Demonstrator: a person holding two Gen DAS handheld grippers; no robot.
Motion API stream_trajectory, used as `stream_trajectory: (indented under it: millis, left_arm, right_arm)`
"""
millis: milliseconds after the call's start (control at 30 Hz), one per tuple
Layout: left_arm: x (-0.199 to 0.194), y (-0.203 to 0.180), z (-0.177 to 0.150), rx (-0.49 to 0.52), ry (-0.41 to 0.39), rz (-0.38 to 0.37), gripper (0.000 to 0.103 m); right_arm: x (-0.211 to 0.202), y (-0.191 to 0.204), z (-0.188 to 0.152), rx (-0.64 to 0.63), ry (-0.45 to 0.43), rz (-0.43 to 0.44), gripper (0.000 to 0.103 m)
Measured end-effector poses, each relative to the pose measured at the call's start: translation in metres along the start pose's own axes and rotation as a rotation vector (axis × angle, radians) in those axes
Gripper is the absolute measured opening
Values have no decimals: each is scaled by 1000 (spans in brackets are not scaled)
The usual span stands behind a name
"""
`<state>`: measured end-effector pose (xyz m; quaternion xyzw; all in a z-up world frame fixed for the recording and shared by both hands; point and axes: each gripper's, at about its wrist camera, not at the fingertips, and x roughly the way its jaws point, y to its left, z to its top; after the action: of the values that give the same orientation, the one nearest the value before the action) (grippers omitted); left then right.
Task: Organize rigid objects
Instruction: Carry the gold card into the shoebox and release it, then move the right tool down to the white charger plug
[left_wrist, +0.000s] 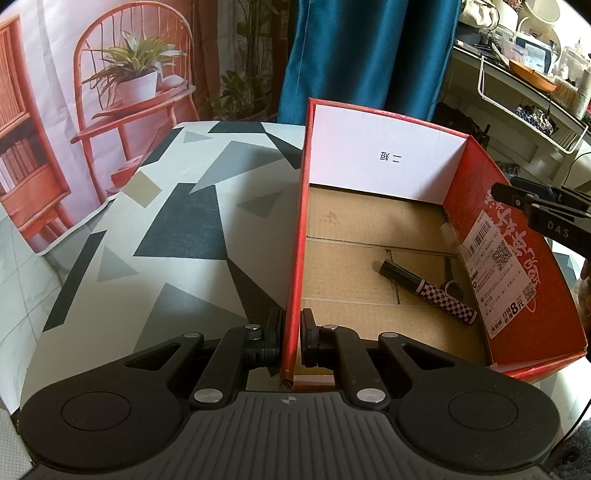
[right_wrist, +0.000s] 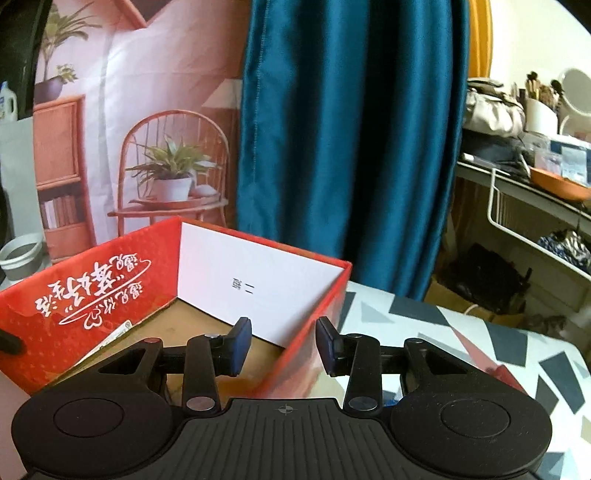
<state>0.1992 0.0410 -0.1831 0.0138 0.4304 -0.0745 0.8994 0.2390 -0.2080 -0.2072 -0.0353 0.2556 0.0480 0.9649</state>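
A red cardboard box (left_wrist: 509, 258) with a white inner end wall stands open on the patterned table (left_wrist: 184, 221). On its brown floor lies a black marker pen (left_wrist: 428, 291) with a purple-and-white chequered band. My left gripper (left_wrist: 291, 328) is shut on the box's left wall near the front corner. In the right wrist view my right gripper (right_wrist: 284, 336) hovers above the box (right_wrist: 92, 302) with its blue pads (right_wrist: 240, 343) apart and nothing pressed between them; the box's right wall runs below the gap. The right gripper (left_wrist: 517, 197) also shows over the box's right wall in the left wrist view.
A small metal ring-like item (left_wrist: 452, 285) lies beside the pen. Behind the table hang a blue curtain (right_wrist: 351, 147) and a printed backdrop. A white wire basket (left_wrist: 532, 122) and a cluttered shelf (right_wrist: 554, 177) stand to the right. The table's cloth (right_wrist: 480, 332) extends right of the box.
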Motion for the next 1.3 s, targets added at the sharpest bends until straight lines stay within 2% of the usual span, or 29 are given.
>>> stream_trajectory:
  millis: [433, 667, 1000, 1067, 1200, 1300]
  left_arm:
    - [0, 0, 0, 1, 0, 1, 10]
    - [0, 0, 0, 0, 1, 2, 10]
    - [0, 1, -1, -2, -1, 2, 10]
    - [0, 1, -1, -3, -1, 2, 10]
    - [0, 1, -1, -6, -2, 2, 10]
    - [0, 1, -1, -5, -2, 5, 10]
  right_arm:
    - [-42, -26, -18, 87, -85, -100, 41]
    - [-45, -52, -48, 197, -19, -165, 41]
    - [-31, -62, -88, 209, 74, -279, 41]
    - [-29, -68, -94, 223, 78, -319, 45]
    - [-27, -87, -111, 281, 104, -393, 47]
    - [-28, -94, -123, 307, 119, -452, 54]
